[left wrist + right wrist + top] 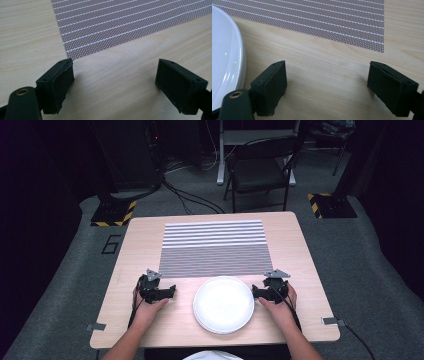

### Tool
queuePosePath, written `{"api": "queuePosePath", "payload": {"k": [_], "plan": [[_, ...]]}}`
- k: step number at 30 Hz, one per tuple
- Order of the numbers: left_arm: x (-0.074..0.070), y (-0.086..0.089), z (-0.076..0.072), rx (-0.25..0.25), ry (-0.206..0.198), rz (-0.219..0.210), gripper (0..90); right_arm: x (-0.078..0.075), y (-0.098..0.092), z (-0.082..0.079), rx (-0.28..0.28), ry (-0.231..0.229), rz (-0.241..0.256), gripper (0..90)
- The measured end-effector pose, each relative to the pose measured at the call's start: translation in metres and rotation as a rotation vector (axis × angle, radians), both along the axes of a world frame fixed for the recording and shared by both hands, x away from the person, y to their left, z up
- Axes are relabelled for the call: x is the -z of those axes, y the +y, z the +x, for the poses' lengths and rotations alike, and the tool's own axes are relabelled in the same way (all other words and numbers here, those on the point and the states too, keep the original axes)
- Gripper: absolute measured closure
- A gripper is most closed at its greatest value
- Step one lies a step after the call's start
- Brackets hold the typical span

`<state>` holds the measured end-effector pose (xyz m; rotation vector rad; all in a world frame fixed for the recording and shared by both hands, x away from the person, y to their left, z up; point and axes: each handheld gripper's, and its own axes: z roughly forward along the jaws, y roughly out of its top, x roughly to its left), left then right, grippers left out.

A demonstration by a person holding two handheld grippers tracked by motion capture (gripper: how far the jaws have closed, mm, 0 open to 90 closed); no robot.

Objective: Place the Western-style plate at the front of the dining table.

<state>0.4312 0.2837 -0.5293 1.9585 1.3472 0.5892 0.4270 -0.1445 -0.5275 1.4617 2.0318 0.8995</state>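
A round white plate point(223, 304) lies on the wooden table point(140, 245) near its front edge. Behind it is a striped woven placemat point(215, 247). My left gripper point(159, 291) rests on the table to the left of the plate, open, with bare wood between its jaws and the placemat's near corner point(72, 53) just ahead. My right gripper point(267, 291) rests at the plate's right side, open and holding nothing; the plate's rim point(229, 62) lies just left of its left jaw, and the placemat point(324, 22) lies ahead.
A dark folding chair point(260, 170) stands beyond the far edge of the table. Black stand bases with yellow-striped tape point(112, 213) sit on the grey floor at both far corners, with cables between. Metal clips point(96, 326) mark the table's front corners.
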Motion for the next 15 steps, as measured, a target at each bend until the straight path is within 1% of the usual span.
{"api": "queuePosePath", "payload": {"k": [3, 6, 7, 9, 10, 11, 12, 13, 14, 15], "plan": [[-0.0002, 0.0004, -0.0005, -0.010, -0.005, -0.005, 16.6, -0.0002, 0.0006, -0.0003, -0.008, -0.006, 0.007, 19.6], [-0.0003, 0.0016, -0.0009, -0.021, -0.014, -0.008, 21.4, -0.0004, 0.0013, -0.0018, -0.009, -0.019, 0.009, 25.8], [-0.0007, 0.0027, -0.0013, -0.019, -0.015, -0.007, 23.3, -0.0006, 0.0007, -0.0022, -0.020, -0.019, 0.003, 27.1], [-0.0010, 0.0031, -0.0020, -0.029, -0.021, -0.011, 27.3, -0.0013, 0.0021, -0.0035, -0.012, -0.021, 0.010, 33.7], [-0.0014, 0.0030, -0.0023, -0.036, -0.021, -0.010, 30.2, -0.0023, 0.0025, -0.0043, -0.021, -0.019, 0.007, 37.9], [-0.0018, 0.0032, -0.0025, -0.036, -0.020, -0.010, 32.1, -0.0034, 0.0036, -0.0052, -0.020, -0.015, 0.002, 39.5], [-0.0024, 0.0033, -0.0028, -0.033, -0.015, -0.010, 33.4, -0.0043, 0.0041, -0.0063, -0.026, -0.020, -0.019, 40.7], [-0.0024, 0.0033, -0.0028, -0.033, -0.015, -0.010, 35.9, -0.0043, 0.0041, -0.0063, -0.026, -0.020, -0.019, 40.7], [-0.0035, 0.0026, -0.0034, -0.035, -0.012, -0.008, 38.3, -0.0060, 0.0060, -0.0087, -0.017, -0.039, -0.044, 43.1], [-0.0044, 0.0021, -0.0036, -0.031, -0.004, -0.011, 38.8, -0.0071, 0.0065, -0.0097, -0.015, -0.040, -0.040, 43.5]]}}
